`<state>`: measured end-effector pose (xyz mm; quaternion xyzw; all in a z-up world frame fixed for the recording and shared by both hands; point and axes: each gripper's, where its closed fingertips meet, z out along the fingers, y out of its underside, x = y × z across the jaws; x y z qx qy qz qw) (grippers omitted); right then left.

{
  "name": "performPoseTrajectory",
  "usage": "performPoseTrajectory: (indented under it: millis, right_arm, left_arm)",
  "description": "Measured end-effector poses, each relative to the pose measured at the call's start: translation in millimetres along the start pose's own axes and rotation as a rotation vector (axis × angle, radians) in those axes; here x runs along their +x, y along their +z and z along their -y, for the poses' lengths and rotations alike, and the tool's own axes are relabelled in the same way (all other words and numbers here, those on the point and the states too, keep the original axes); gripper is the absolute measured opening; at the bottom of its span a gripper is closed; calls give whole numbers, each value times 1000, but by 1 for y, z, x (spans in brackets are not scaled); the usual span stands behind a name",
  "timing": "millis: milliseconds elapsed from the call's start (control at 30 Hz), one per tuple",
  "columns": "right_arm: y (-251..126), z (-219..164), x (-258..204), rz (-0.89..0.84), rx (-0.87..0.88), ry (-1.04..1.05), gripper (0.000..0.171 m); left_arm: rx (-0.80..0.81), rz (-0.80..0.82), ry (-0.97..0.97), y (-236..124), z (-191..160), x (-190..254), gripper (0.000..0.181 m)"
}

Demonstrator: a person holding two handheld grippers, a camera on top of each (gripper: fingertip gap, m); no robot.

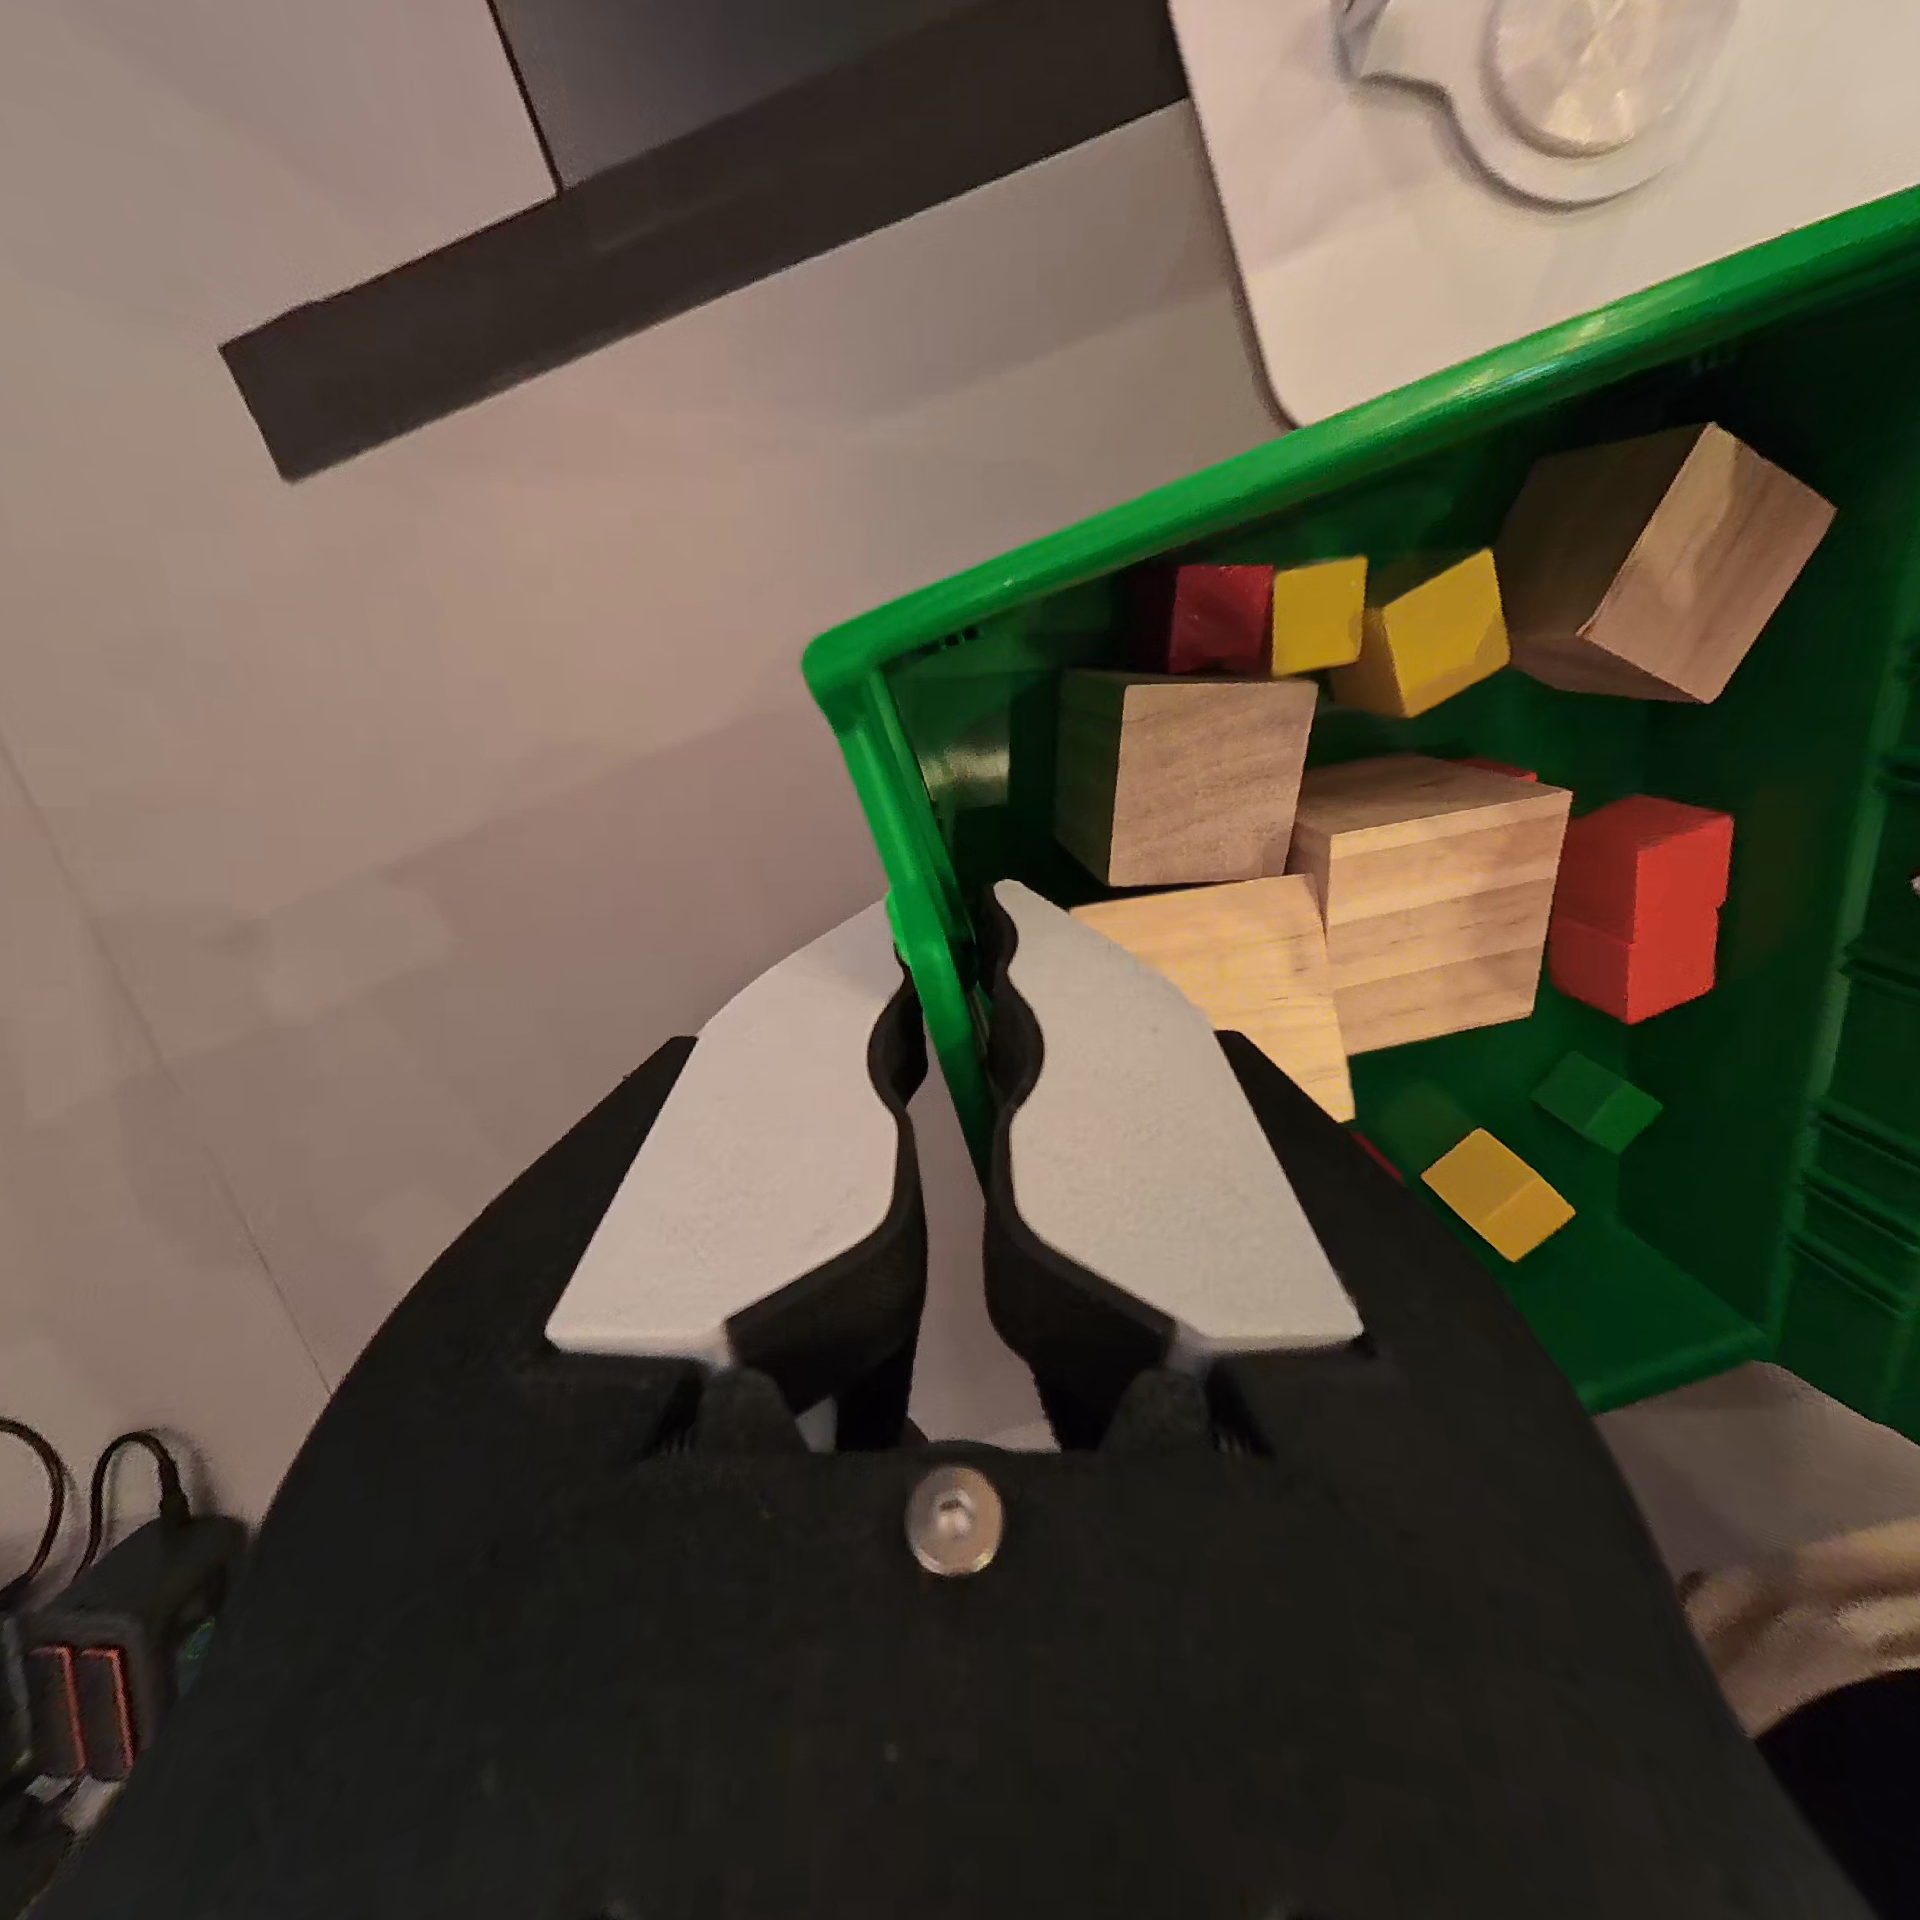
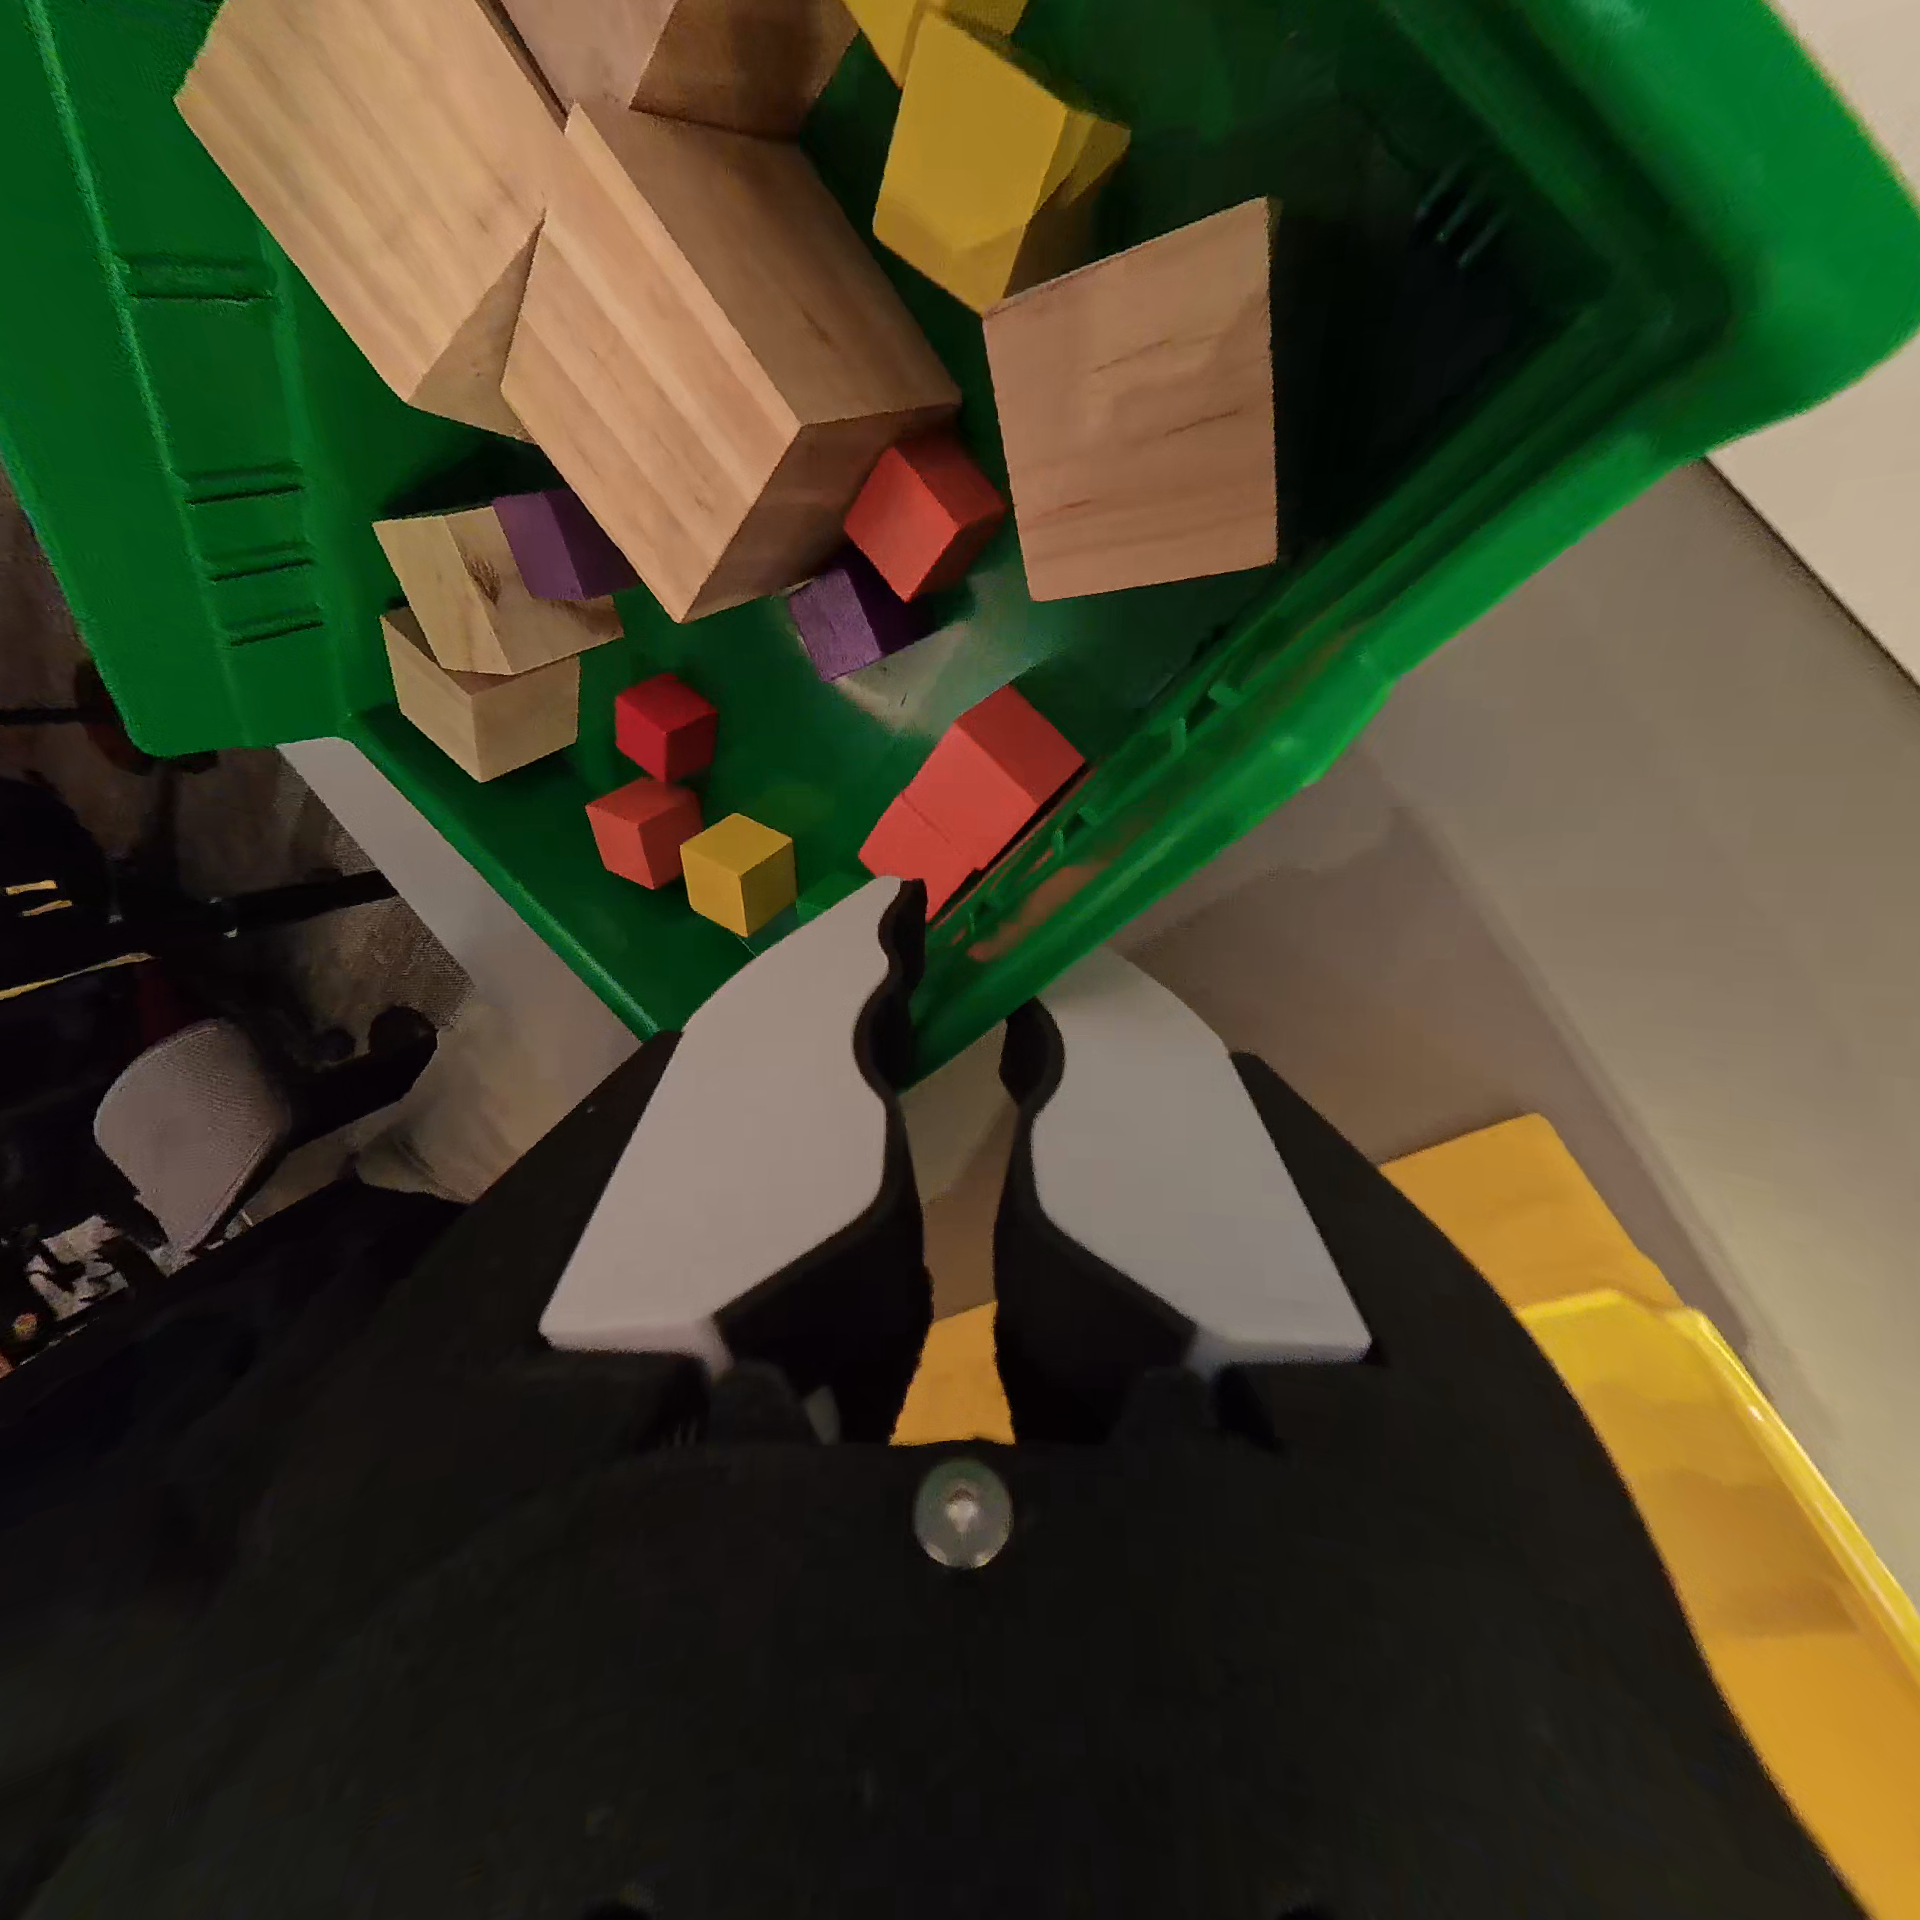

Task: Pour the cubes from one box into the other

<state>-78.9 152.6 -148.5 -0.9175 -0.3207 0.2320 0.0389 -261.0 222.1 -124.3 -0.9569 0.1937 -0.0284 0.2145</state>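
A green box (image 1: 1143, 540) is held tilted off the table by both grippers. My left gripper (image 1: 951, 935) is shut on the box's short side wall. My right gripper (image 2: 966, 945) is shut on the opposite wall of the green box (image 2: 1558, 582). Inside lie several wooden cubes (image 1: 1205, 790) and small red, yellow, green and purple cubes (image 2: 925, 514), sliding in a heap. A yellow box (image 2: 1662, 1455) lies below the right gripper at the lower right, its inside mostly hidden.
A white tray with a clear plastic lid (image 1: 1558, 114) sits on the pale table beyond the green box. A black strip (image 1: 675, 270) crosses the table. Cables and a dark device (image 1: 94, 1621) lie at the lower left. A chair and clutter (image 2: 187, 1122) stand off the table's edge.
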Motion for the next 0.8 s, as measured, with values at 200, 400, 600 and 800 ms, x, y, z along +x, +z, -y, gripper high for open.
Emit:
performPoseTrajectory:
  millis: [200, 400, 600, 800]
  right_arm:
    - [-37, -4, 8, 0, 34, 13, 7]
    - [-77, -12, 19, 1, 85, 25, 8]
    - [-123, -24, 33, -18, 144, 43, 8]
    - [-171, -39, 52, -37, 200, 69, 9]
  left_arm:
    - [23, -11, 30, -21, 30, 20, 7]
    - [55, -18, 76, -44, 67, 46, 7]
    - [100, -24, 129, -71, 107, 81, 7]
    - [137, -41, 184, -93, 148, 120, 7]
